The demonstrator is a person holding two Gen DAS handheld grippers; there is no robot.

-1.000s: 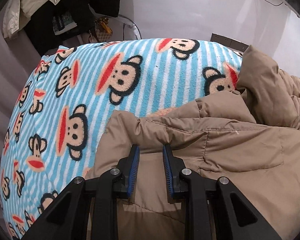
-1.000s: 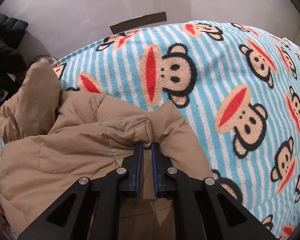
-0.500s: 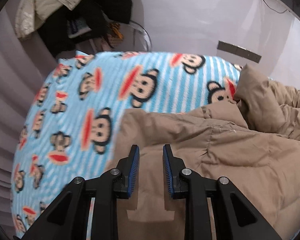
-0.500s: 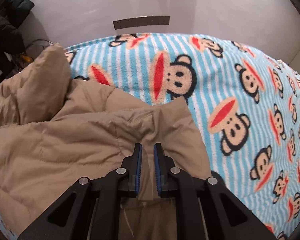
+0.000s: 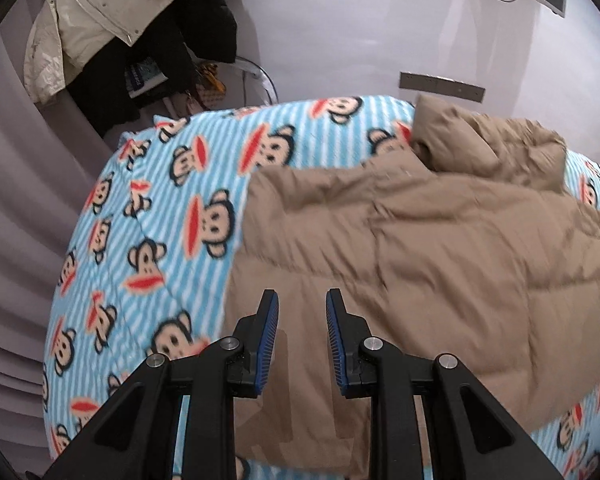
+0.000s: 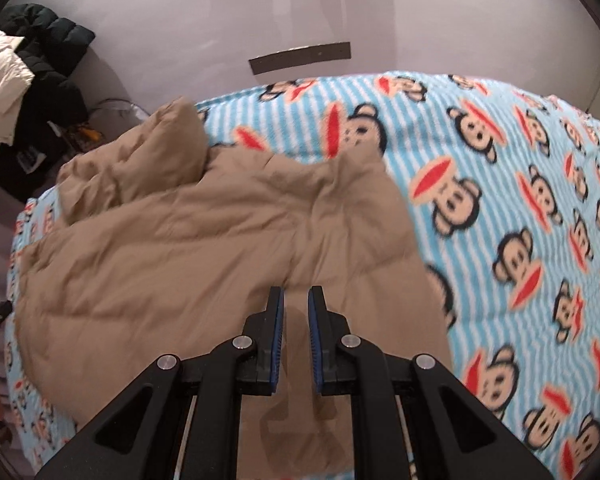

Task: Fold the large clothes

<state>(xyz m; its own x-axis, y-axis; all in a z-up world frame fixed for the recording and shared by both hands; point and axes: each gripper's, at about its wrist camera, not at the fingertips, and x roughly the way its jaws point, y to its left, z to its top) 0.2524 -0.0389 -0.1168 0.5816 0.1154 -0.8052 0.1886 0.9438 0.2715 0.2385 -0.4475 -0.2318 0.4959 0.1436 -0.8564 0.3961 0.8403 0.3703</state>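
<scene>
The tan padded coat (image 5: 420,248) runs past the lower frame edge in both views; motion blur softens its seams and the monkey-print blanket (image 6: 520,208).

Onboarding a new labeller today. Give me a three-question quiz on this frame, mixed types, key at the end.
1. True or false: the tan padded jacket lies on a blanket with blue and white stripes and a cartoon monkey print.
2. Multiple choice: what is between the jaws of the left gripper? A) a fold of the jacket B) nothing, the jacket lies below C) the blanket's edge
3. Fill in: in the left wrist view, a cream coat and a ____ coat hang in the background.

Key: 1 true; 2 B; 3 black
</scene>
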